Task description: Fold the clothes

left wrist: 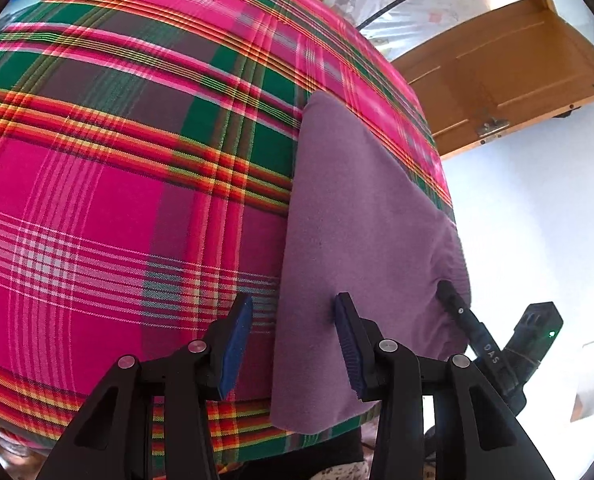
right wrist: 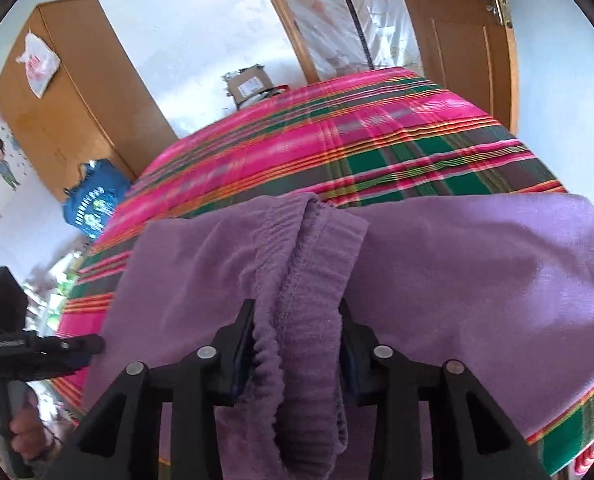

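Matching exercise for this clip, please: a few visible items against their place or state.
Items:
1. purple knit garment
2. pink and green plaid bedcover
3. blue printed T-shirt
4. left hand-held gripper

Places or states:
A. spread across the whole bed
B. jaws apart with nothing between them
C. by the wooden wardrobe
D. its ribbed band bunched between the fingers of the right hand-held gripper

Pairs: 1-D, 2-A, 3-C, 4-B

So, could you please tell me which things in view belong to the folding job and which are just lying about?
Part of the job:
- purple garment
- plaid bed cover it lies on
- right gripper, ribbed waistband between its jaws
- left gripper, open over the garment's edge

Lying about:
- blue shirt
- cardboard box
- plastic bag on the wardrobe
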{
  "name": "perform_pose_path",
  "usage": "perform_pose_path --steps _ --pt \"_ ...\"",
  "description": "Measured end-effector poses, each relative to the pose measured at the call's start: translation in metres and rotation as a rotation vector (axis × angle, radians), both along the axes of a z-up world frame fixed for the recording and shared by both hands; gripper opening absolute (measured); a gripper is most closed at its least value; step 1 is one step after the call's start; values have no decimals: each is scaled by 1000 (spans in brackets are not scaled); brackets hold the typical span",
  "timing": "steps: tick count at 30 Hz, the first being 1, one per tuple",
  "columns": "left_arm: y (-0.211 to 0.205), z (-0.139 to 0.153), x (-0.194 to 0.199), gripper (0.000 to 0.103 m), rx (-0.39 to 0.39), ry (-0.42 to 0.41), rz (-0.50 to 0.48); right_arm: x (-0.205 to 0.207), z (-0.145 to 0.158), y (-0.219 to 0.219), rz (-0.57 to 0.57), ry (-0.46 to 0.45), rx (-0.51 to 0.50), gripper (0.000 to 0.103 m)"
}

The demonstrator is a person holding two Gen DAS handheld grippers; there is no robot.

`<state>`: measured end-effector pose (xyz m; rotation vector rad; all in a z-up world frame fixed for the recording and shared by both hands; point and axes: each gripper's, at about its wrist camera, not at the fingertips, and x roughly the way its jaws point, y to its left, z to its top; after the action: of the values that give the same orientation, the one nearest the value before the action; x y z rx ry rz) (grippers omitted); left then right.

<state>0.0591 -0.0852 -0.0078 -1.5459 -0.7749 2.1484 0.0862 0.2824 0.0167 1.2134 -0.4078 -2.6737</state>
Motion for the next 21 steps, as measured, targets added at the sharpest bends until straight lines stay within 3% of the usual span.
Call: perform_pose_path --steps 3,11,17,21 --pt "-4 -1 0 44 -2 2 -4 3 1 -3 -12 2 70 41" --pt "-6 -2 1 44 0 7 -10 21 22 -15 -56 116 309 43" --pt "-5 -3 -1 44 -1 8 -13 22 36 -11 -56 185 253 43" --pt "-5 -4 -2 44 1 8 -11 5 26 -16 -37 137 245 39"
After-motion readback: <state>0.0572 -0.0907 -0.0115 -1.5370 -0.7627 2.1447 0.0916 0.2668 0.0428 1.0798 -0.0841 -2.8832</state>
